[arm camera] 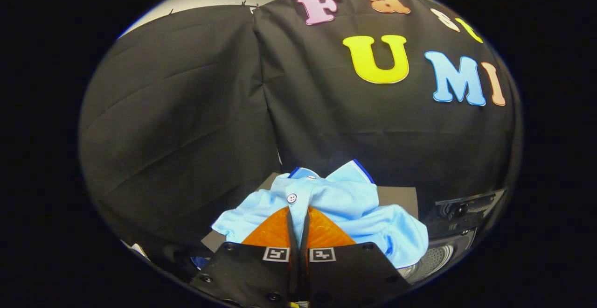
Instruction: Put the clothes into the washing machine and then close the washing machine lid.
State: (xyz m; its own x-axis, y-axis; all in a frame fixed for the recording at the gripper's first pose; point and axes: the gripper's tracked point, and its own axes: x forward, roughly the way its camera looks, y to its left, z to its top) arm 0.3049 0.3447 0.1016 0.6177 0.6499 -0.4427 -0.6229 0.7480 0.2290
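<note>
Gripper view: tongs (298, 221) clenched on light blue shirt (345, 203) at its button placket, shirt bunched just ahead of fingers. Washing machine (436, 259) open, low beside and beyond. Judged early: shirt not yet in drum, lid closing left.

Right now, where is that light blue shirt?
In the gripper view the light blue shirt is pinched between the gripper fingers, draping ahead of them, with the washing machine drum opening below to the right.
</note>
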